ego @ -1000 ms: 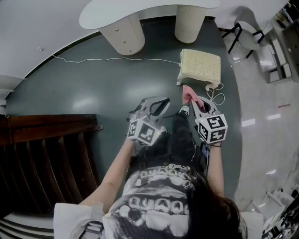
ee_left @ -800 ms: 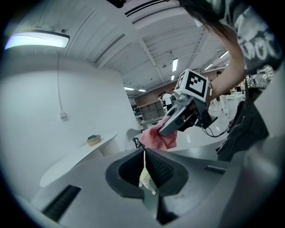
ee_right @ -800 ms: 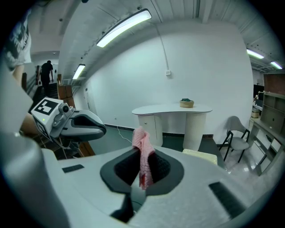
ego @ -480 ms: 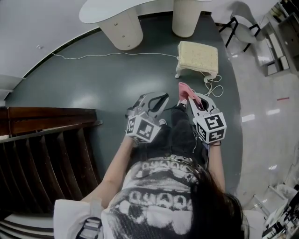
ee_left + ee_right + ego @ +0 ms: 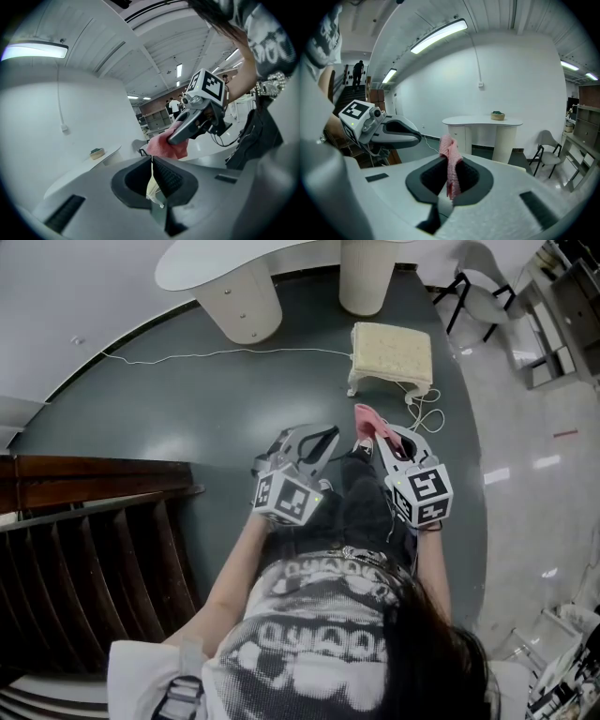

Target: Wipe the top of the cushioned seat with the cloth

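- Approach is the step in hand, as I judge it: the cloth is gripped, but the cushioned seat has not been reached and no wiping has begun.
- Right gripper: jaws closed tight on the pink cloth, which stands up in a bunch above the pads and hangs a little below them.
- Left gripper: jaws drawn together to a thin slit, with nothing held. The cream strip in the slit looks like the seat beyond it.
- In the head view both grippers sit at the middle of the frame, with the cloth poking out toward the seat.
- The seat stands right of centre in the upper part of the head view, on the dark floor, well apart from both grippers.
- It has a pale cream, squarish padded top with a dimpled texture and short white legs. A white cable loops just beside its lower right corner.
- The next move likely calls for carrying the cloth up the frame, lowering it onto the top and pressing the bunched fold flat, clear of the cable.
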A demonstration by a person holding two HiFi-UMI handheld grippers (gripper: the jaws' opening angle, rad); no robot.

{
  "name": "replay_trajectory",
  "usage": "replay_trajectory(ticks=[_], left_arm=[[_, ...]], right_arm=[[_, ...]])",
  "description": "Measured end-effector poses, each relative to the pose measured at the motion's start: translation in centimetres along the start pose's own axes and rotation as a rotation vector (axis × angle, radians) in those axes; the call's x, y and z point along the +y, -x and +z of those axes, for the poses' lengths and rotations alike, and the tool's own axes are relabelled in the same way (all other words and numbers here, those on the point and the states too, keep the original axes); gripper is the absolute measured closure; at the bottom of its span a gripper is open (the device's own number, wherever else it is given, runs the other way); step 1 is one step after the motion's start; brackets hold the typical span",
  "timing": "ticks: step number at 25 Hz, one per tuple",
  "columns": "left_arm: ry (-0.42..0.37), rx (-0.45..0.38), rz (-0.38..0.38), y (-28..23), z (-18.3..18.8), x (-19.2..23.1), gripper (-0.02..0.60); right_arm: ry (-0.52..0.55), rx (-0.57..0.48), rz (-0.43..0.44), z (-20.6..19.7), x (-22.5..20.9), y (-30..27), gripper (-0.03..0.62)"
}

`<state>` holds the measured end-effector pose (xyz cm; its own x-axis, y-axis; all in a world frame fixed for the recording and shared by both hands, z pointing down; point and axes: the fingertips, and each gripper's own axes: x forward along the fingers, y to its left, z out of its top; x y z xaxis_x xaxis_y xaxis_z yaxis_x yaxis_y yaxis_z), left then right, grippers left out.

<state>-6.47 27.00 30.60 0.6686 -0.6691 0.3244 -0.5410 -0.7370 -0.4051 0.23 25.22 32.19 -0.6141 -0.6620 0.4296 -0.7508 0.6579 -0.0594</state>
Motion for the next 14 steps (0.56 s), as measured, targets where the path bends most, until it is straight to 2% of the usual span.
replay_trajectory(ticks=[14], left_arm=[[-0.006, -0.017, -0.013, -0.5, 0.9, -1.1, 0.572]], right_arm=[[0.021, 0.003, -0.011, -0.1, -0.1, 1.1, 0.585]])
